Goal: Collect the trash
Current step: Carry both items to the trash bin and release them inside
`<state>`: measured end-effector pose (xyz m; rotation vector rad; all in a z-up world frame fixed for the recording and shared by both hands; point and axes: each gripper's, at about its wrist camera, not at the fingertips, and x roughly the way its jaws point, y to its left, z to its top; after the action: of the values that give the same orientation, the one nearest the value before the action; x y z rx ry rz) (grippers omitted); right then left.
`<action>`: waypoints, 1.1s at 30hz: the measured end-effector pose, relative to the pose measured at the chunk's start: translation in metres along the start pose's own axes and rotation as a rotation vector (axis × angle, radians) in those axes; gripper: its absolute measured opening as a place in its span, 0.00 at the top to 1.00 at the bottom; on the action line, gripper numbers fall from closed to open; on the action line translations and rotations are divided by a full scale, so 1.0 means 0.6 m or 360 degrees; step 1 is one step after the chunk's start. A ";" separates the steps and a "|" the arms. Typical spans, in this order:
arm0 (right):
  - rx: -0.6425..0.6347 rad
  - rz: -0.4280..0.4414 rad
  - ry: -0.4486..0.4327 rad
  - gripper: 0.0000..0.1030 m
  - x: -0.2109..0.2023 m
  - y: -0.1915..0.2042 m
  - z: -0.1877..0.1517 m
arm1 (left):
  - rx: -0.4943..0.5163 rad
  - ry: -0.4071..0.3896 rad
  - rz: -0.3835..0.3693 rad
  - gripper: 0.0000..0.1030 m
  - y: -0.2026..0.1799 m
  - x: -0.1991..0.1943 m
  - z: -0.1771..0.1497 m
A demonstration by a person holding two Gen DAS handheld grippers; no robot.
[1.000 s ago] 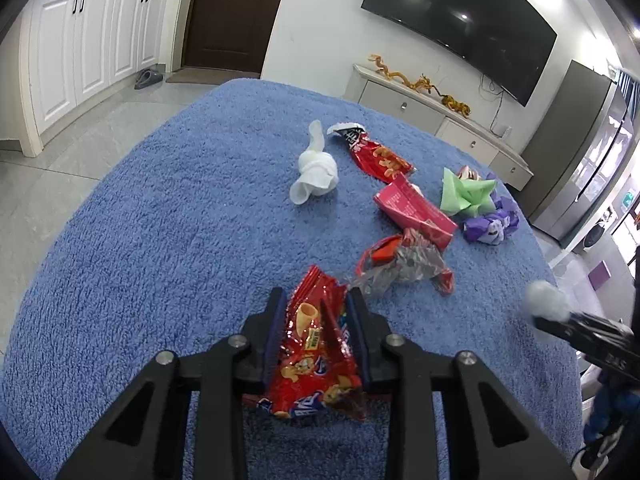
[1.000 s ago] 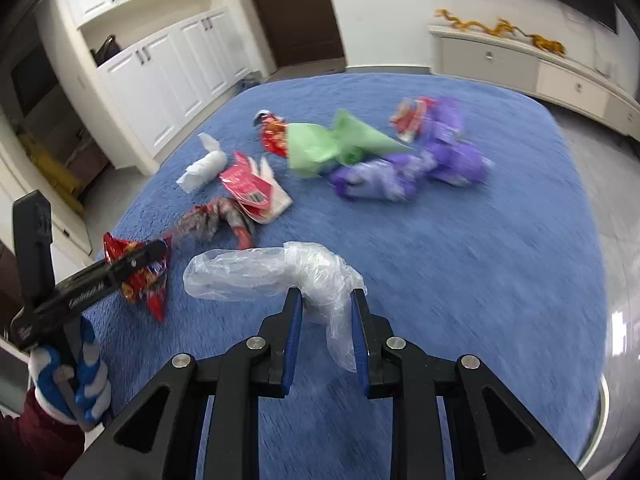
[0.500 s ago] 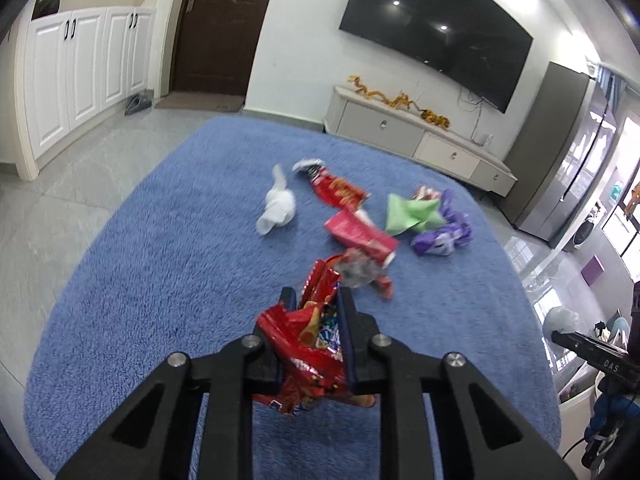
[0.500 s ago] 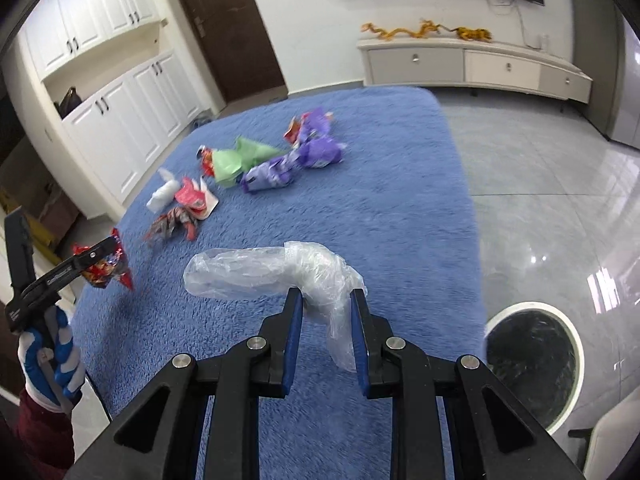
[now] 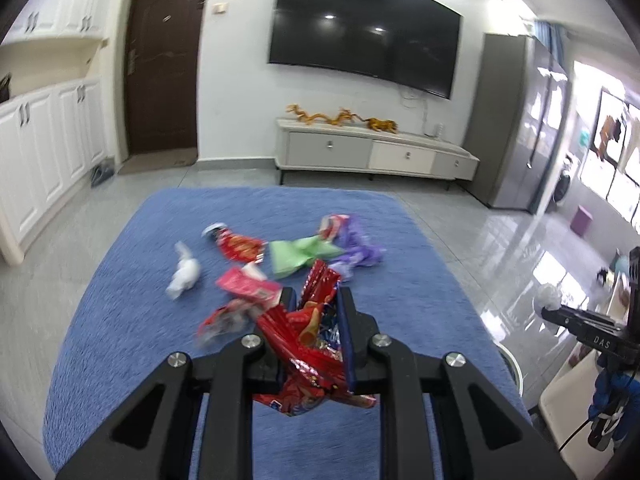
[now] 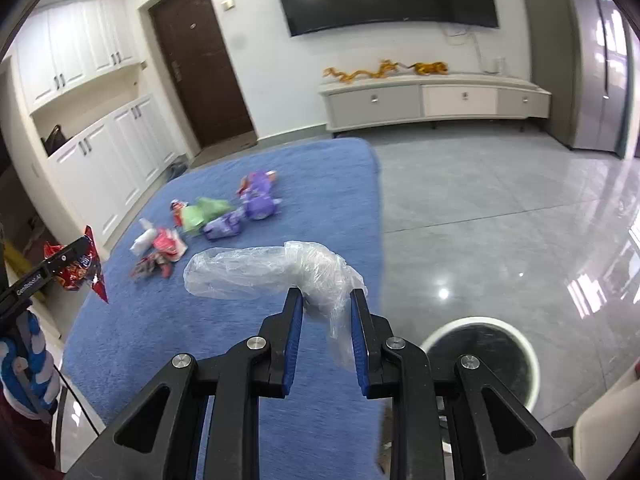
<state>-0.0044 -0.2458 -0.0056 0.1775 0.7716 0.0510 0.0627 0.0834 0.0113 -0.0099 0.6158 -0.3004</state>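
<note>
My left gripper point(image 5: 316, 300) is shut on a crumpled red snack wrapper point(image 5: 312, 344), held up above the blue cloth surface point(image 5: 120, 320). My right gripper point(image 6: 326, 300) is shut on a clear plastic bag point(image 6: 260, 268) that sticks out to the left. A round white-rimmed bin point(image 6: 480, 320) with a dark liner stands on the floor just right of the right gripper. On the cloth lie a white tissue point(image 5: 184, 276), red wrappers point(image 5: 240, 246), a pink-red box point(image 5: 248, 286), a green bag point(image 5: 300, 256) and purple wrappers point(image 5: 360, 254). The left gripper point(image 6: 86, 246) also shows at the far left of the right wrist view.
Glossy grey floor tiles point(image 6: 500, 200) spread to the right of the cloth. A low TV cabinet point(image 5: 376, 156) stands against the far wall, white cupboards point(image 5: 44, 160) on the left. A pale chair edge point(image 6: 600, 432) sits beside the bin. A blue-and-white gloved hand point(image 6: 24, 364) holds the left tool.
The left gripper closed on the red wrapper and lifted it off the cloth. Both grippers rose and drew back; the right one swung right, bringing the bin into view.
</note>
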 end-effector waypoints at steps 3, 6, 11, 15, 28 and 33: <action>0.0045 -0.0040 -0.0027 0.78 -0.016 -0.037 -0.008 | 0.0082 0.0002 -0.0023 0.81 -0.047 0.007 0.007; 0.0100 -0.0084 -0.0036 0.78 -0.026 -0.080 -0.022 | 0.0162 0.0023 -0.0055 0.81 -0.105 0.019 0.014; 0.0187 -0.0147 -0.0030 0.77 -0.026 -0.150 -0.049 | 0.0319 0.0065 -0.0104 0.81 -0.201 0.045 0.018; 0.0303 -0.0154 -0.0023 0.77 -0.012 -0.205 -0.069 | 0.0425 0.0098 -0.0156 0.81 -0.269 0.068 0.018; 0.0531 -0.0177 0.0073 0.77 0.029 -0.312 -0.138 | 0.0670 0.0229 -0.0333 0.81 -0.439 0.139 -0.011; 0.0592 -0.0163 0.0132 0.77 0.046 -0.337 -0.158 | 0.0715 0.0289 -0.0384 0.81 -0.481 0.168 -0.025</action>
<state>-0.0544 -0.4281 -0.1273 0.4910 0.8678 -0.1845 0.0528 -0.2195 -0.0300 0.3805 0.7169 -0.6742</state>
